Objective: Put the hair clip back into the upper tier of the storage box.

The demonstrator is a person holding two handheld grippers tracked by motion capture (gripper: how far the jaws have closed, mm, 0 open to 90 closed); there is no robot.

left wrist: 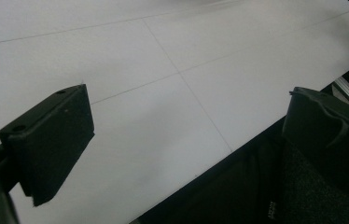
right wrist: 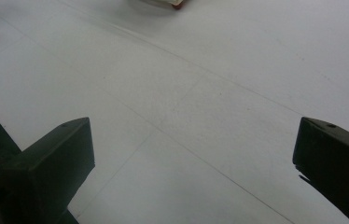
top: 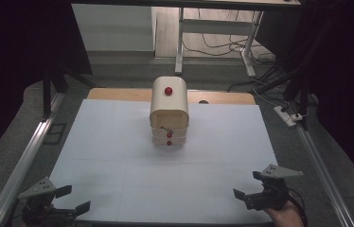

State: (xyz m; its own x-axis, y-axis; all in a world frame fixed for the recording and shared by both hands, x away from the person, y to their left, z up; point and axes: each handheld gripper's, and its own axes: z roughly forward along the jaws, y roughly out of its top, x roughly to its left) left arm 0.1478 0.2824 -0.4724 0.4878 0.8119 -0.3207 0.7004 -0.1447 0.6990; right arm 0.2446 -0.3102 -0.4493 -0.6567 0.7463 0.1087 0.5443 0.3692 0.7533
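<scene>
Our left gripper (top: 73, 198) and right gripper (top: 248, 185) wait wide open at the table's (top: 118, 156) near corners. The little cabinet (top: 169, 111) stands by the far edge; we think it is stiff and light, best pulled by its red knobs (top: 169, 135).

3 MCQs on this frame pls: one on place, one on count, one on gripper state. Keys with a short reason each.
1. Where does the cream box stand?
A. far middle of the white sheet
B. near left corner
C. on the floor

2. How many red knobs show on the box?
A. one
B. three
C. five

3. How are the left hand-held gripper and right hand-held gripper?
A. both shut on the box
B. one open, one shut
C. both open, holding nothing

Key: 1 A, it sits toward the sheet's far edge, centred. 2 B, one on top, two down the front. 3 C, the jaws stand wide apart over bare sheet.
</scene>
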